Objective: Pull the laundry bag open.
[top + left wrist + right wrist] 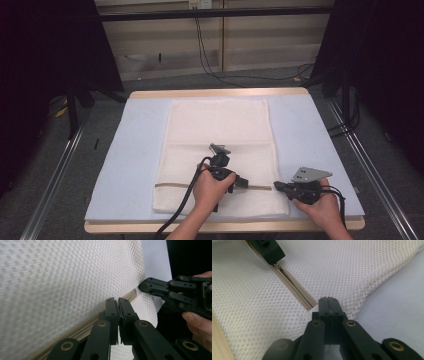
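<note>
Near the tabletop's front edge my left tongs pinch the mesh bag's zipper, right tongs clamp its end, track running between them

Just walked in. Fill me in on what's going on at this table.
A person is working the zipper of a white mesh laundry bag lying flat on a pale blue mat. The left gripper is shut at the zipper line, apparently on the slider. The right gripper is shut on the bag's mesh at the zipper's end, near the bag's right edge.
</note>
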Action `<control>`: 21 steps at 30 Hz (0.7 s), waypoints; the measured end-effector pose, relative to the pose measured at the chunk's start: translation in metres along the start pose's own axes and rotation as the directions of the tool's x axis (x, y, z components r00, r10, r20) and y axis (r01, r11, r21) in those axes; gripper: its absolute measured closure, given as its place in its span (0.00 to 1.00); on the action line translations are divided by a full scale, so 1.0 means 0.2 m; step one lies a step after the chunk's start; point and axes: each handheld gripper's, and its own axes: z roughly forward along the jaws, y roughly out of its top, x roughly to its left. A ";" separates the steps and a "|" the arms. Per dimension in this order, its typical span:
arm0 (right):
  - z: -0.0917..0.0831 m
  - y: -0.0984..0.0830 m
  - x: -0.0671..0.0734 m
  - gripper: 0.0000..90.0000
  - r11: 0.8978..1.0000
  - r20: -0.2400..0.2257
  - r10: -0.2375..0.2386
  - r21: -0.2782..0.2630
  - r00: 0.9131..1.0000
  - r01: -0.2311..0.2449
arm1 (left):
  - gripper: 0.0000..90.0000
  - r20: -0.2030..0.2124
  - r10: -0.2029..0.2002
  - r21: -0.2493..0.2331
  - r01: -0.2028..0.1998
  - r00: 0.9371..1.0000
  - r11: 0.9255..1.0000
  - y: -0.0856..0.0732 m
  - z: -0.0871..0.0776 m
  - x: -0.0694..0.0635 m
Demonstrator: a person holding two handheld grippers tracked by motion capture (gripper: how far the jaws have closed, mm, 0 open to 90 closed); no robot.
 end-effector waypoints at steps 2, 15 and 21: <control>0.00 0.00 0.00 1.00 1.000 0.002 -0.007 0.002 1.000 0.007 | 0.97 -0.007 -0.003 0.001 0.003 1.000 1.000 0.00 -0.01 0.01; 0.00 0.00 0.00 1.00 1.000 0.005 0.008 0.004 1.000 -0.008 | 0.97 -0.014 -0.012 0.001 0.012 1.000 1.000 0.00 -0.12 0.07; 0.00 0.00 0.00 1.00 1.000 0.004 0.009 0.003 1.000 -0.009 | 0.97 -0.012 -0.022 0.000 0.022 1.000 1.000 -0.01 -0.15 0.09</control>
